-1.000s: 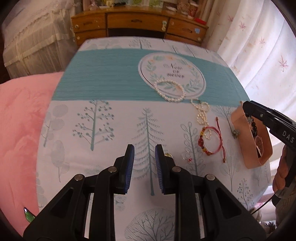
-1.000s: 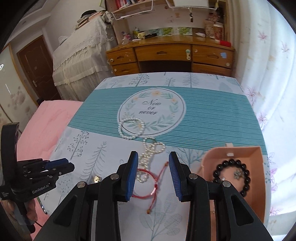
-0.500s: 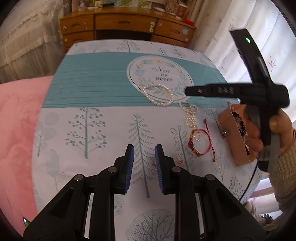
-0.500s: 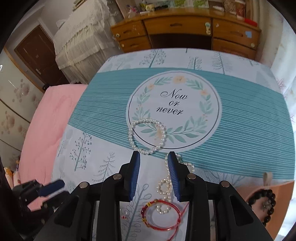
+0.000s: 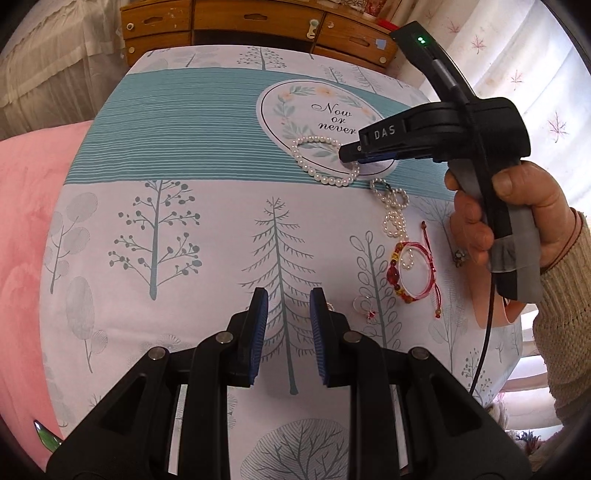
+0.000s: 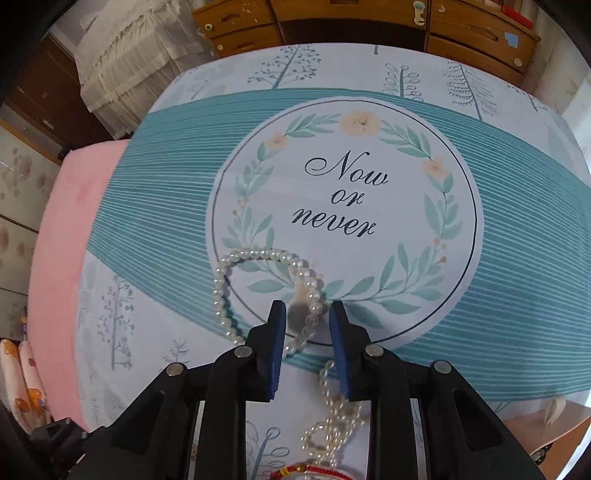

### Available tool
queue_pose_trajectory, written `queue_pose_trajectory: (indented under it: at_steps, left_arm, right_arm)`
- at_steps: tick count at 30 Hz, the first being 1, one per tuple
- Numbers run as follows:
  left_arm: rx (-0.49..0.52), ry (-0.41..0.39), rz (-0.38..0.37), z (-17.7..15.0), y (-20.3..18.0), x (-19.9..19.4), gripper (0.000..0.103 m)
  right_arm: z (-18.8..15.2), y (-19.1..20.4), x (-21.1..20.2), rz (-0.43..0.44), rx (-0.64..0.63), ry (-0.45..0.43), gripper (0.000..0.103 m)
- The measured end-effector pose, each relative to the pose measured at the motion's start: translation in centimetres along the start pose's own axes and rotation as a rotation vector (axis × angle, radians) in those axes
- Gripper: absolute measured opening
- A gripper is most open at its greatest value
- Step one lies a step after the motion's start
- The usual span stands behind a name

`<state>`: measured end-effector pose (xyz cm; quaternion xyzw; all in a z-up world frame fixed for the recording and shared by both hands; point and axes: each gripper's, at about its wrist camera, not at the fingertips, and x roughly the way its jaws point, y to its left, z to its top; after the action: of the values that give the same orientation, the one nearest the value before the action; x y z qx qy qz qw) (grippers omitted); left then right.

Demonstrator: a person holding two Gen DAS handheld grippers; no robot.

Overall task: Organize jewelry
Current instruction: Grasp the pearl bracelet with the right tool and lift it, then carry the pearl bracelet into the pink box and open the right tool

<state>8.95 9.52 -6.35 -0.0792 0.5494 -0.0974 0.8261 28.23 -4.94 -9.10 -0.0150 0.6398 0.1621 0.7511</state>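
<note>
A white pearl bracelet lies on the tablecloth at the edge of the round "Now or never" print; it also shows in the left wrist view. My right gripper is open, low over it, its jaws on either side of the bracelet's right-hand strand. In the left wrist view the right gripper has its tip at the bracelet. A tangled pearl chain, a red cord bracelet and a small ring lie nearby. My left gripper is open and empty above the cloth.
A pink box sits at the table's right edge, mostly hidden behind the hand in the left wrist view. A pink bed lies to the left. A wooden dresser stands behind the table. Curtains hang at the right.
My right gripper has moved forward and down to the pearl bracelet, which now sits between its open jaws. The left gripper has stayed open and hardly moved.
</note>
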Motion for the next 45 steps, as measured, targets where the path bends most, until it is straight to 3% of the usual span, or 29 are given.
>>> queue_pose_trajectory:
  at_steps: [2,3,6,11,15,20,24,30,38,45]
  left_arm:
    - [-0.002,-0.001,-0.001,0.0,0.1,-0.1,0.02]
    - [-0.003,-0.001,-0.002,0.0,0.1,-0.1,0.02]
    - [-0.005,0.0,-0.001,0.0,0.2,-0.2,0.02]
    - [-0.003,-0.006,0.006,-0.2,0.1,-0.8,0.02]
    - [0.005,-0.009,0.009,-0.3,-0.5,-1.4,0.02]
    - [0.04,-0.029,0.009,-0.6,-2.1,-2.6,0.02]
    - [0.075,-0.032,0.002,-1.0,-3.7,-3.1,0.02]
    - [0.13,-0.014,-0.005,-1.3,-6.3,-3.0,0.02]
    - [0.197,-0.001,-0.01,-2.0,-9.7,-2.5,0.02]
    - [0.232,0.014,-0.002,-2.6,-11.4,-2.0,0.02]
  right_arm:
    - [0.4,0.4,0.3,-0.032,-0.018,0.004,0.018]
    - [0.5,0.6,0.5,-0.064,-0.031,0.005,0.011]
    - [0.3,1.2,0.7,-0.124,-0.087,0.007,0.007]
    - [-0.6,0.6,-0.6,-0.089,-0.066,-0.009,0.006]
    - [-2.0,-0.6,-4.2,-0.02,-0.02,-0.081,0.006]
    - [-5.1,-2.4,-11.7,0.023,0.014,-0.21,0.006]
    - [-9.0,-4.9,-18.3,0.027,0.051,-0.318,0.006]
    - [-15.5,-9.6,-24.2,0.008,0.134,-0.382,0.006]
    - [-21.7,-14.8,-25.3,-0.051,0.219,-0.364,0.006]
    - [-23.7,-16.6,-23.6,0.019,0.252,-0.328,0.006]
